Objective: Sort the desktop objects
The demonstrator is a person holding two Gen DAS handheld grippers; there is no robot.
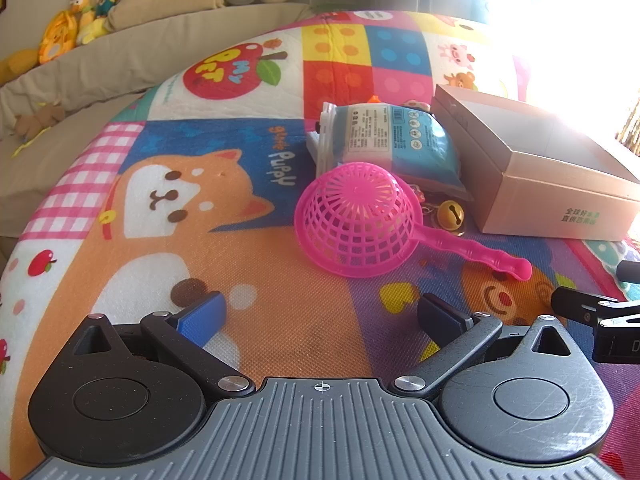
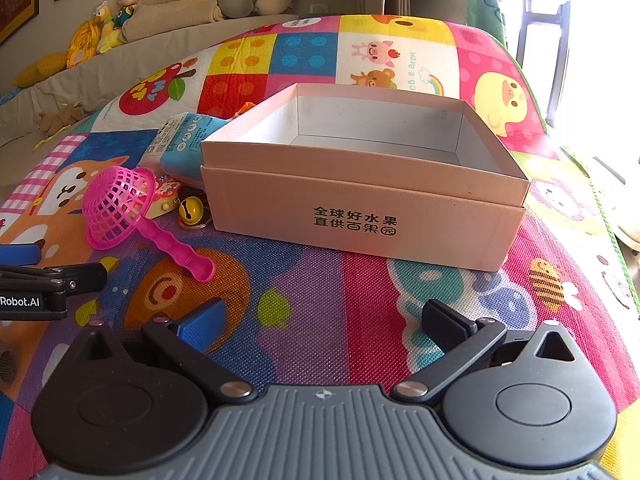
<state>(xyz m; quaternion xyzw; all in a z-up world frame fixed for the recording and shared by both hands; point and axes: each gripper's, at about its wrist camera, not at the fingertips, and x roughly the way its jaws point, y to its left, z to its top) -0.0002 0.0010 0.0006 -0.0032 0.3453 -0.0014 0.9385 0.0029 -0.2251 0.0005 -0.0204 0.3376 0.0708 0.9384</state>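
A pink plastic strainer [image 1: 356, 224] lies upside down on the colourful play mat [image 1: 200, 168], its handle pointing right; it also shows in the right wrist view [image 2: 120, 208]. Behind it lie a blue-and-white packet [image 1: 388, 140], a gold bell [image 1: 451, 213] and a small toy [image 2: 164, 196]. An open, empty cardboard box [image 2: 360, 184] stands to the right. My left gripper [image 1: 322, 316] is open and empty, a little in front of the strainer. My right gripper [image 2: 324, 320] is open and empty, in front of the box.
A beige sofa [image 1: 120, 52] with plush toys [image 1: 80, 20] and cushions runs behind the mat. Bright window light washes out the right side. The right gripper's body [image 1: 600, 320] shows at the left wrist view's right edge.
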